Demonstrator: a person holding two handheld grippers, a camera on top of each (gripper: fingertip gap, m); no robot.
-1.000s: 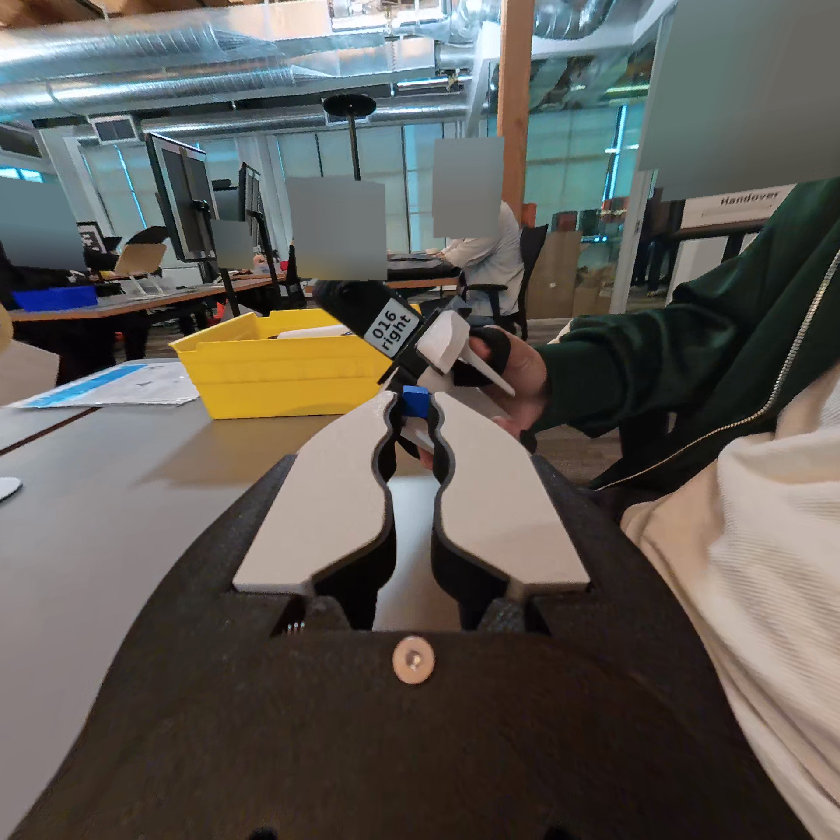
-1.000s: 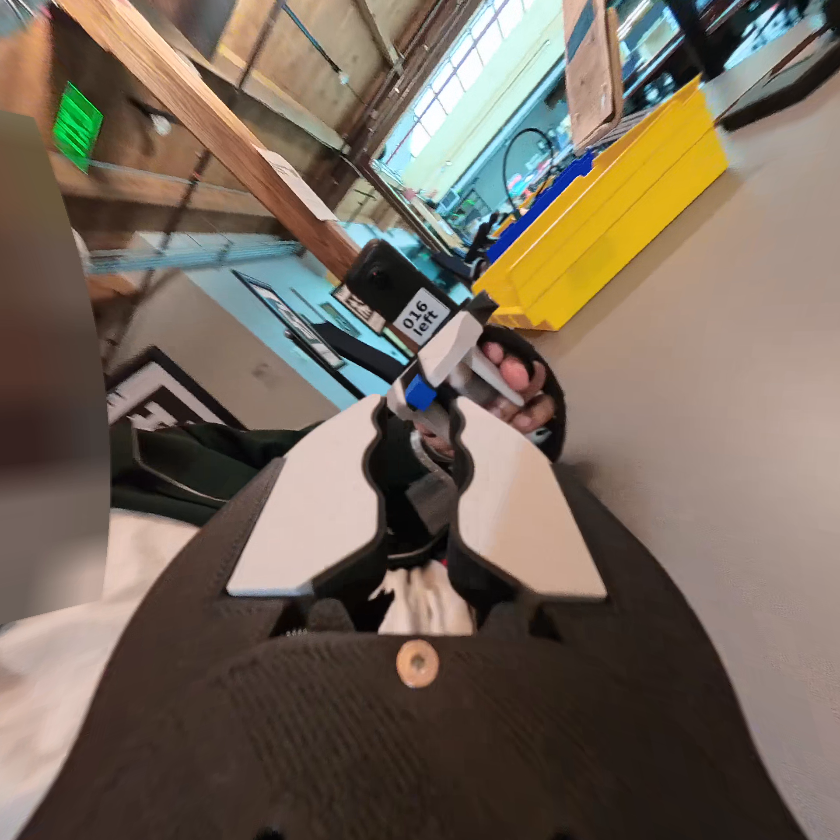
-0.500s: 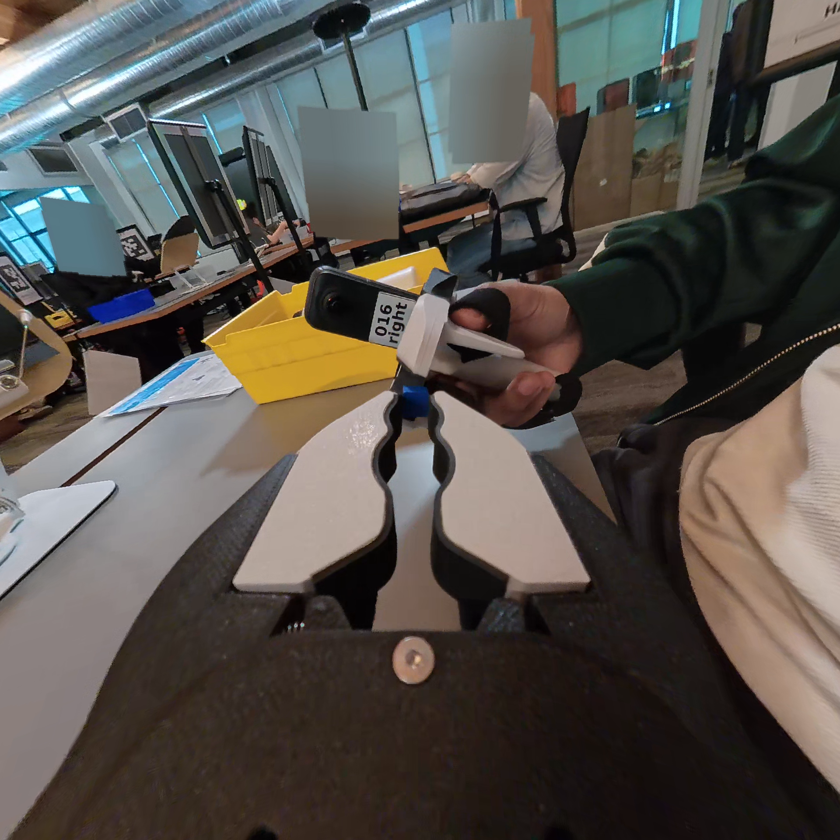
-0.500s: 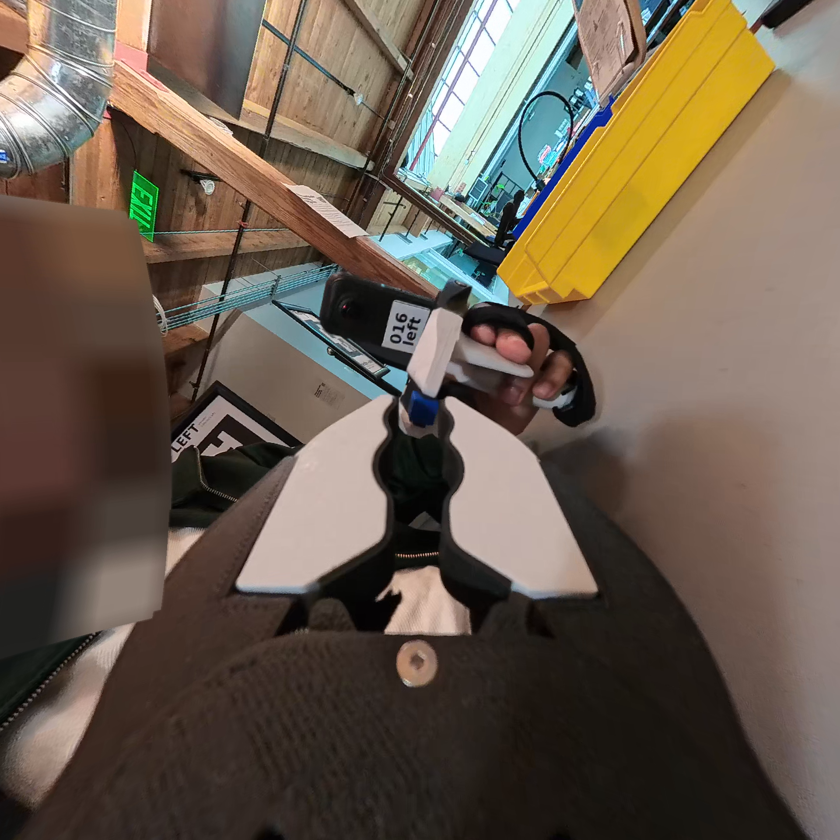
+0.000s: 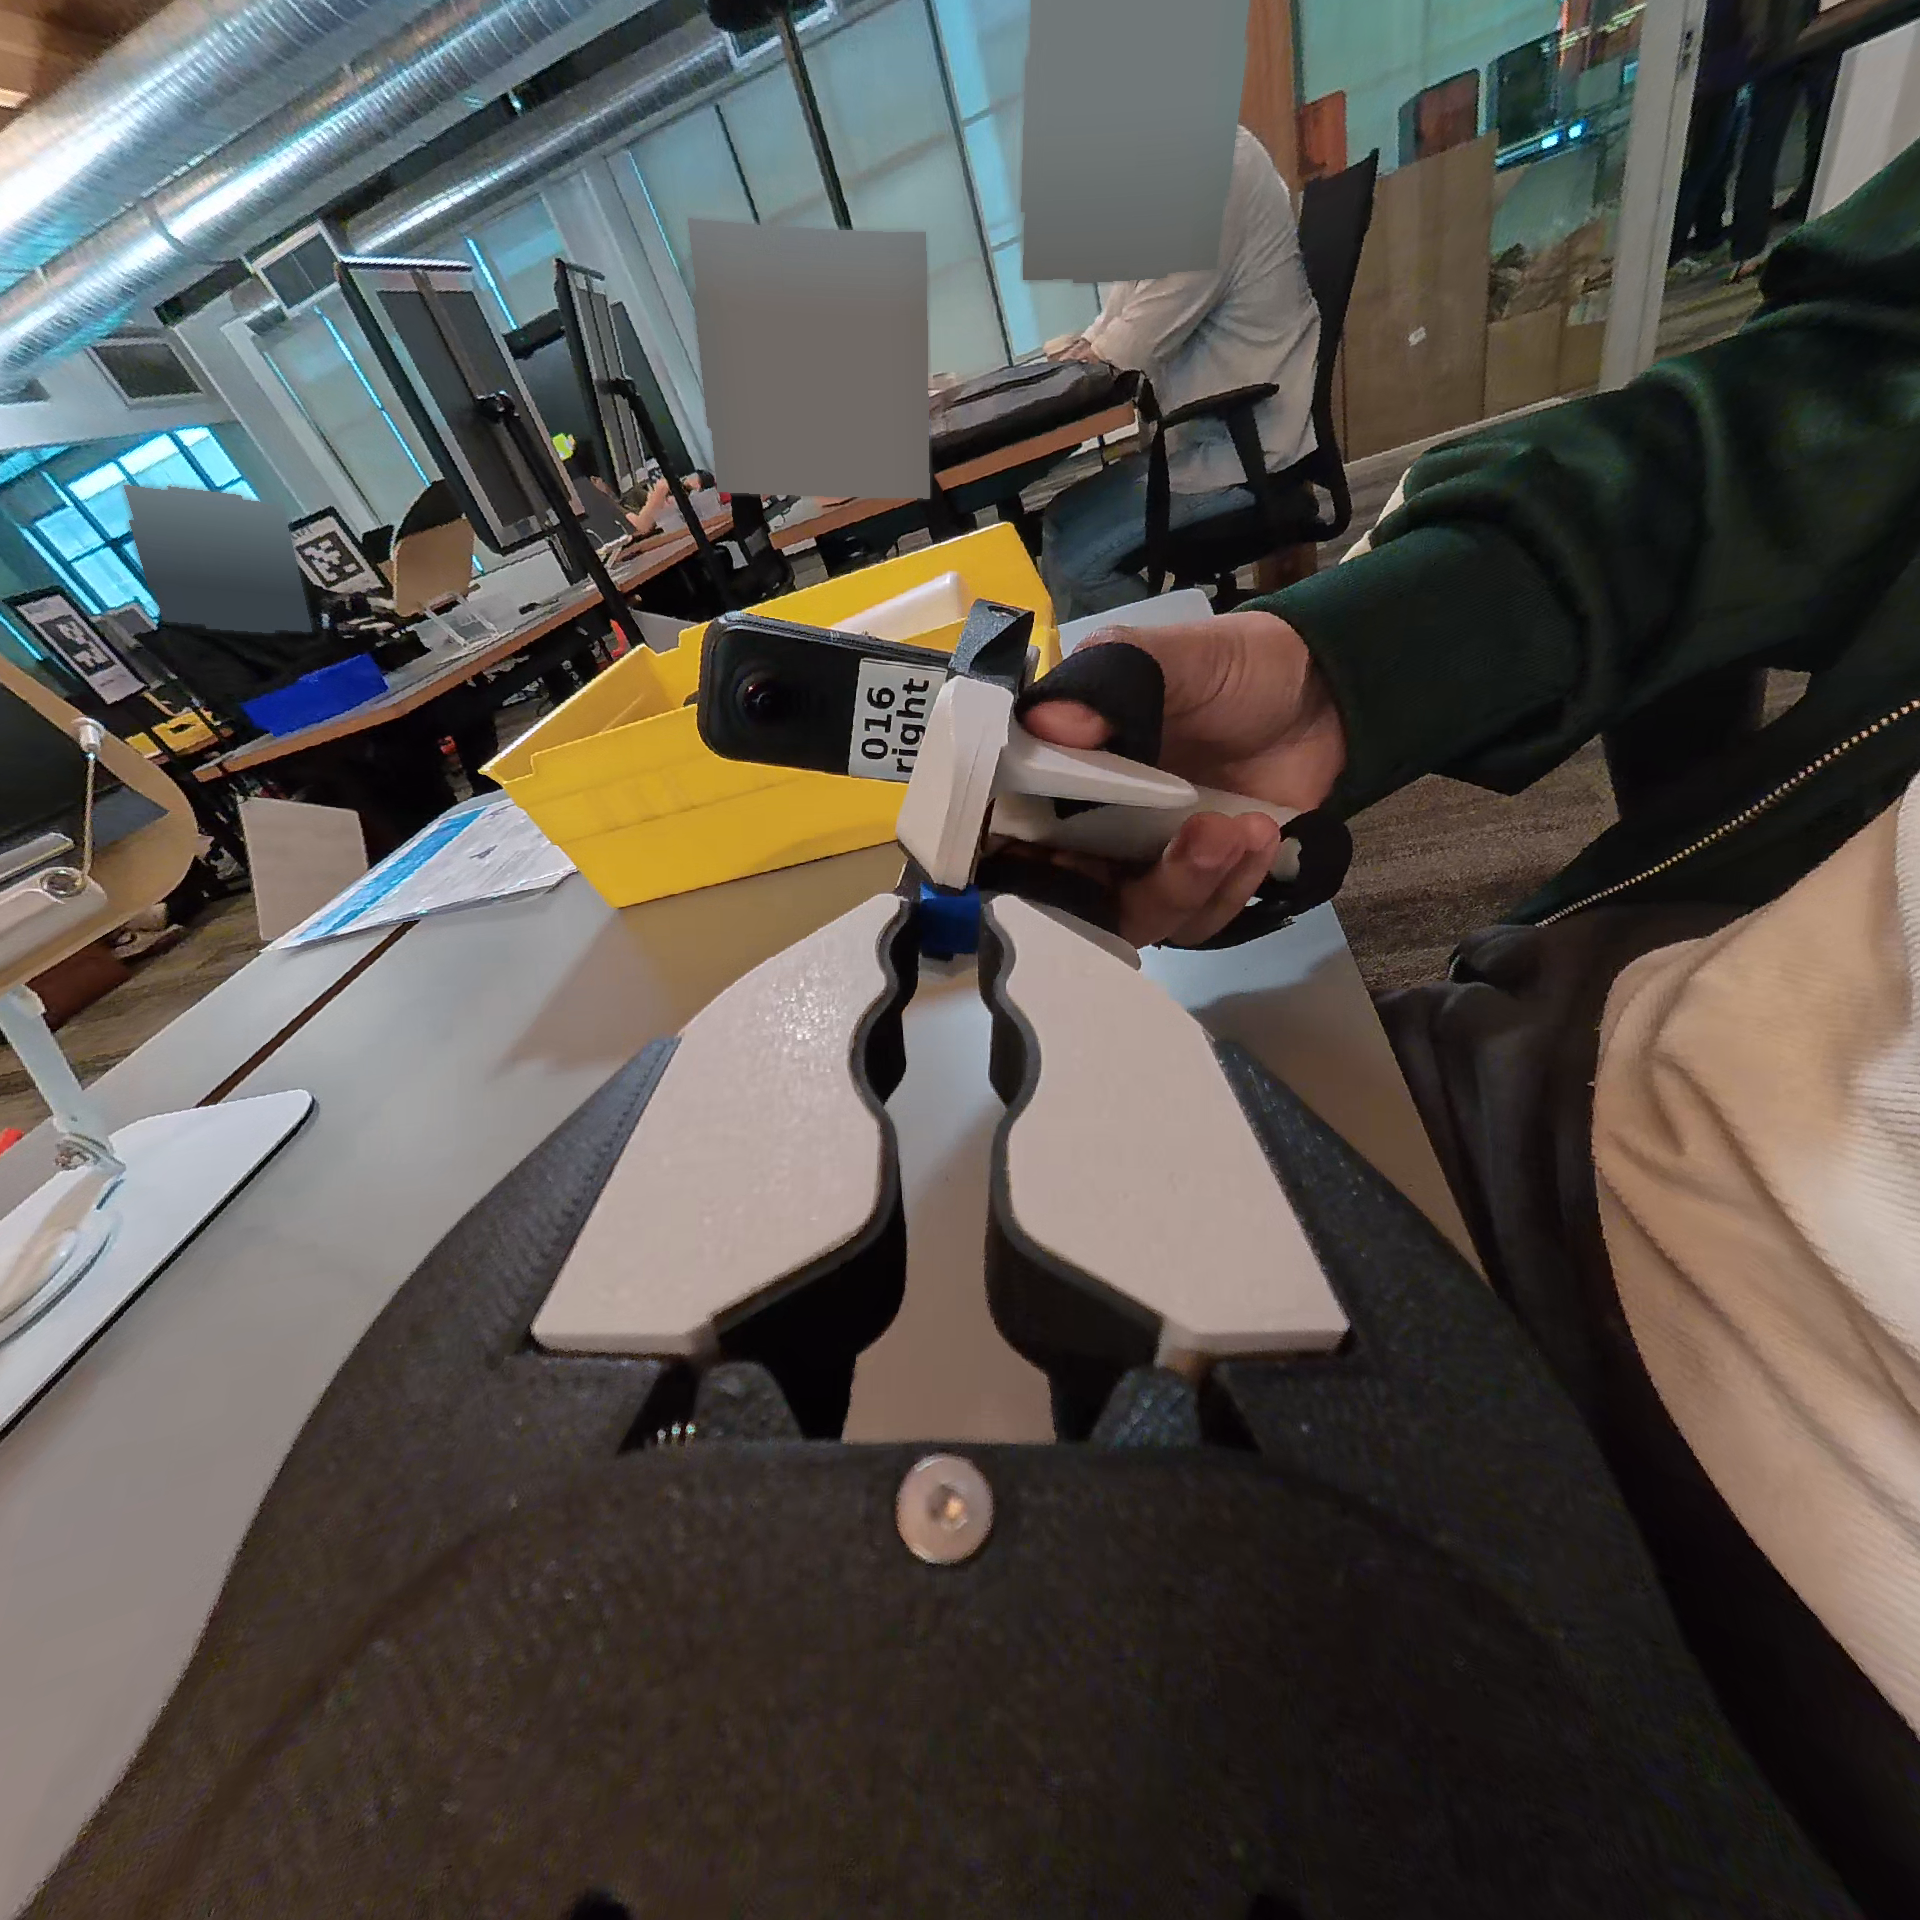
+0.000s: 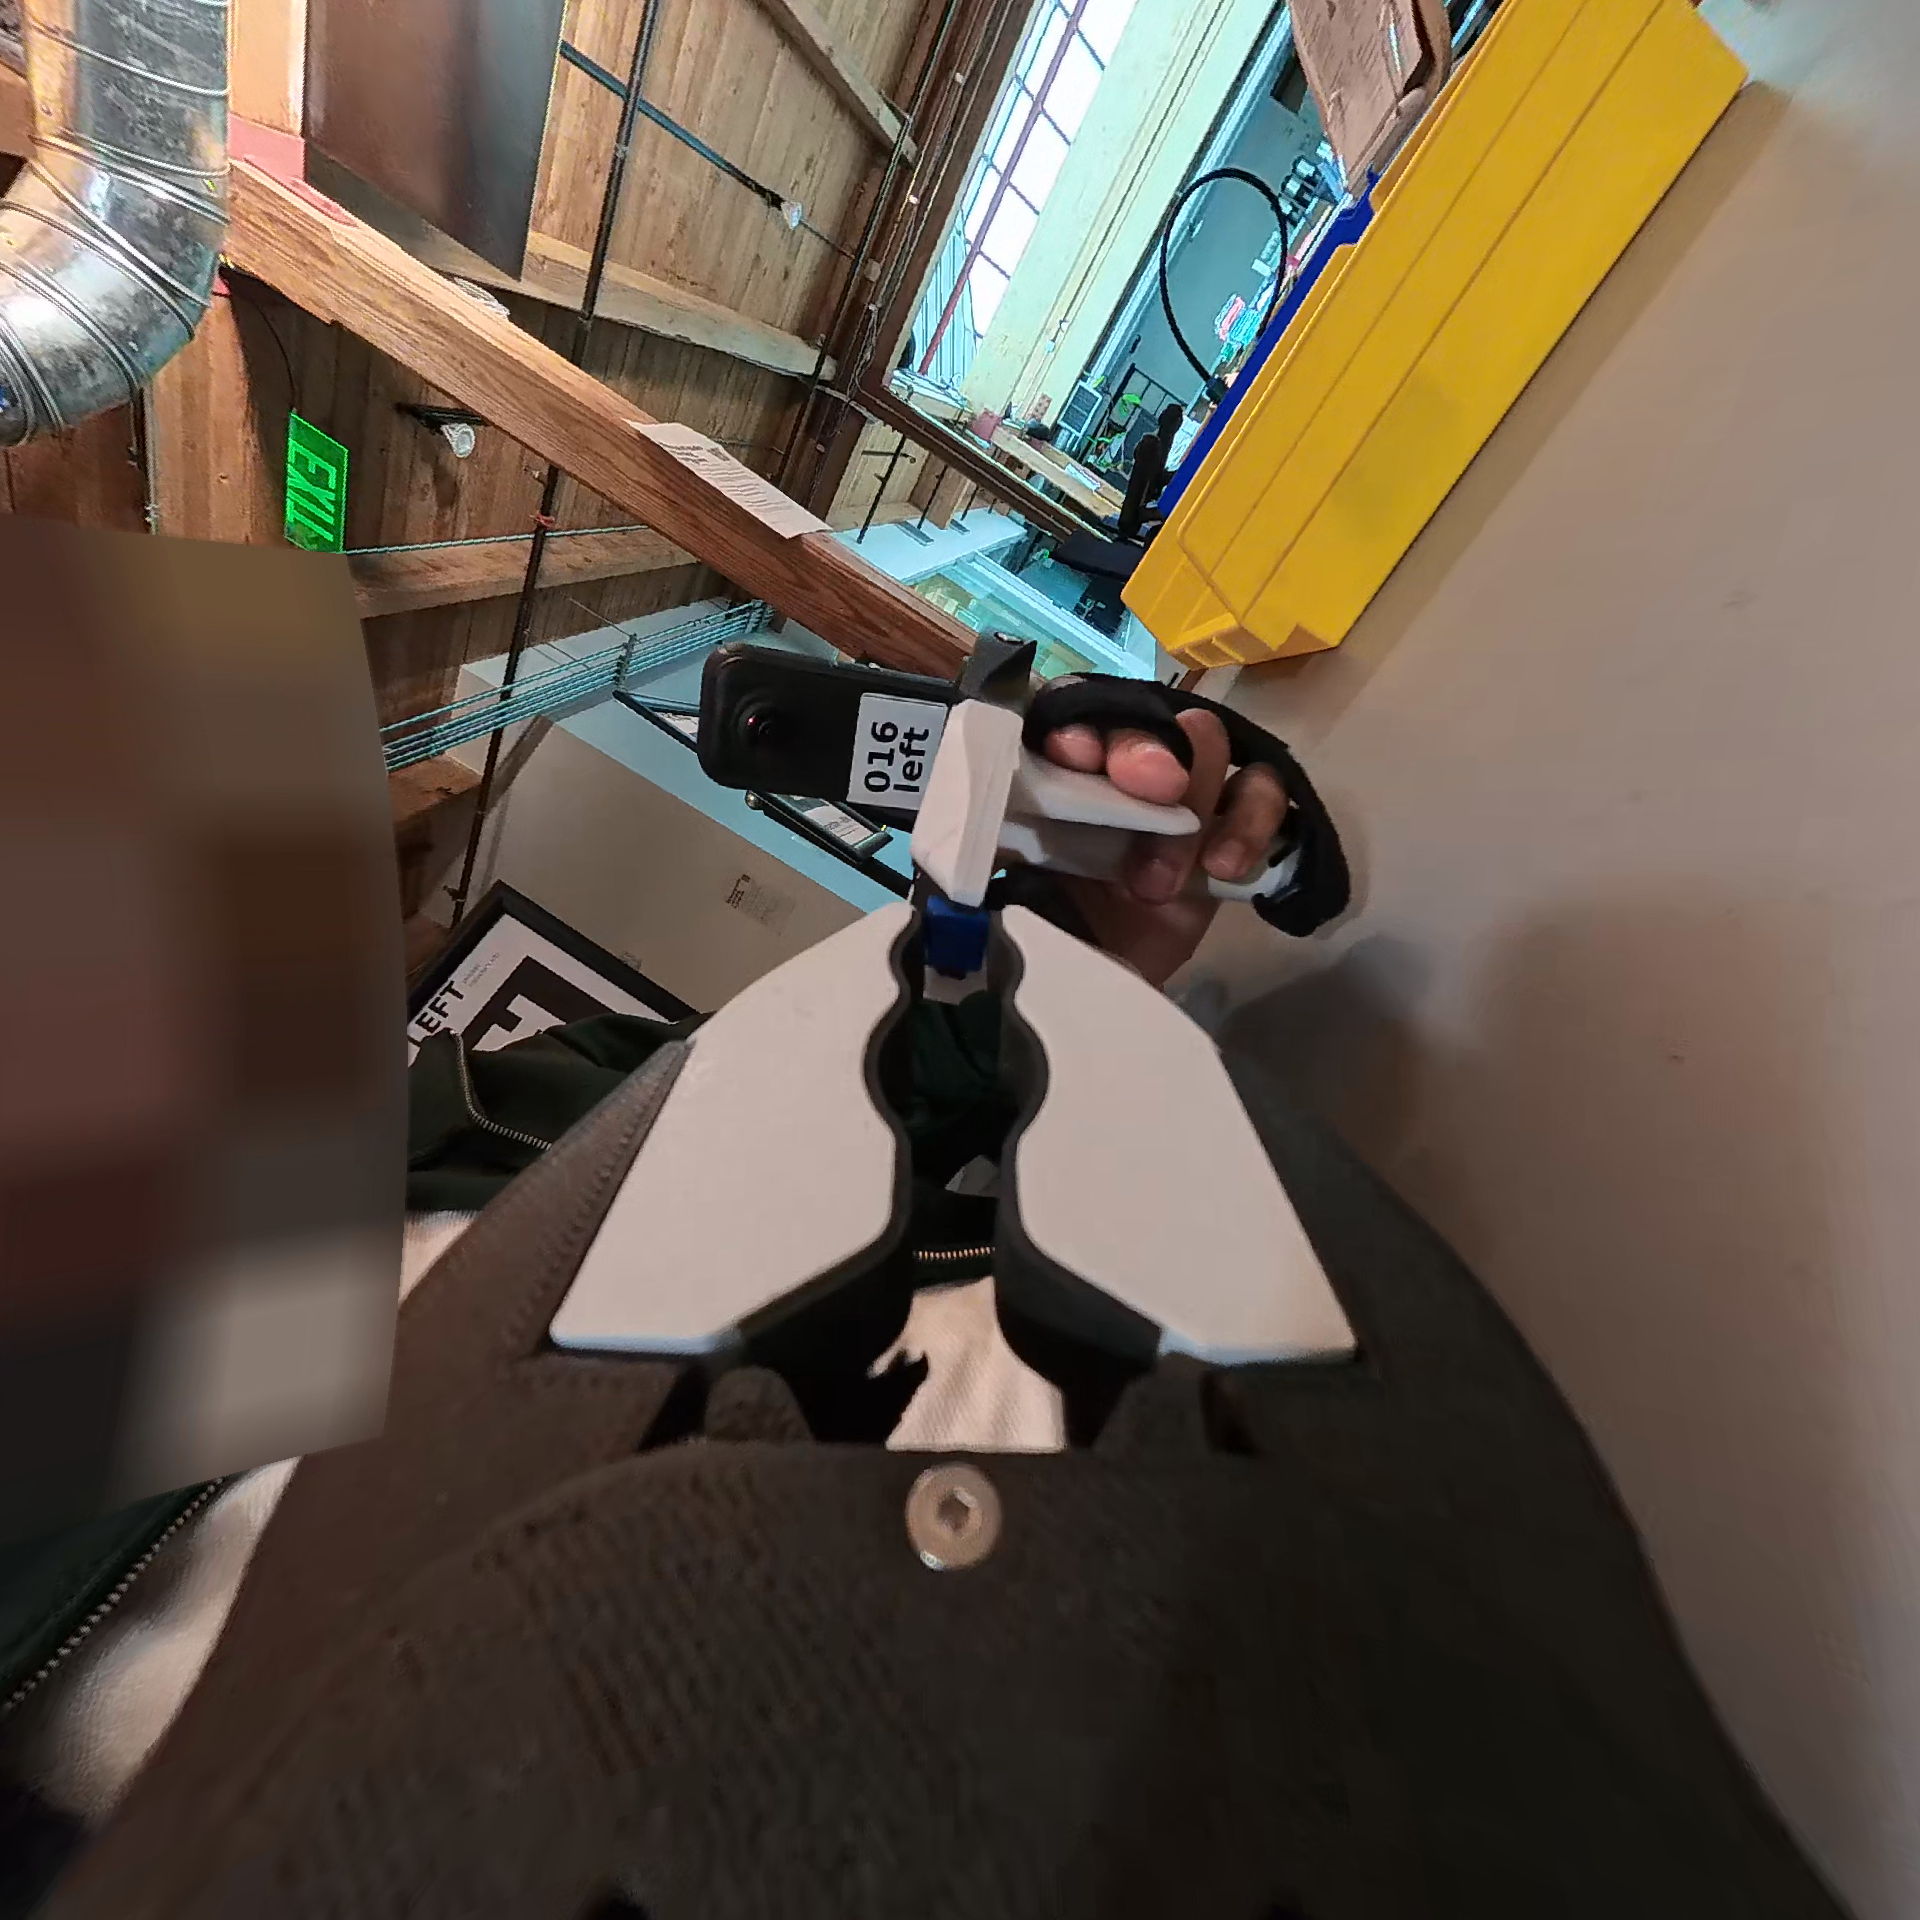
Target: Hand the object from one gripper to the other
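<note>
Left tongs (image 5: 948,940), white plastic fingers on a black textured body, nearly closed, tips pinching a small blue plastic block (image 5: 948,923). Right tongs (image 6: 954,951), same build, also narrowed down on the same small blue block (image 6: 954,935), coming at it from the opposite direction. Block caught between both pairs at once, held in the air above the grey table (image 5: 436,1049), touching no surface. Whether either pair bears the full load cannot be told.

Seen from the left wrist view: right tongs' body topped by a black camera with a white sticker (image 5: 821,704), gripped by a right hand (image 5: 1216,769) in a black fingerless glove, dark green sleeve (image 5: 1621,582) behind. Seen from the right wrist view: left hand (image 6: 1164,821) in the same kind of glove wrapped round the white handle.

Farther out on the table: yellow plastic bin (image 5: 717,800), a printed paper sheet with blue areas (image 5: 436,873) just beside it, and a white flat stand base (image 5: 145,1195) at the near left edge. Beyond, desks with monitors and a seated person in a white shirt (image 5: 1205,343).
</note>
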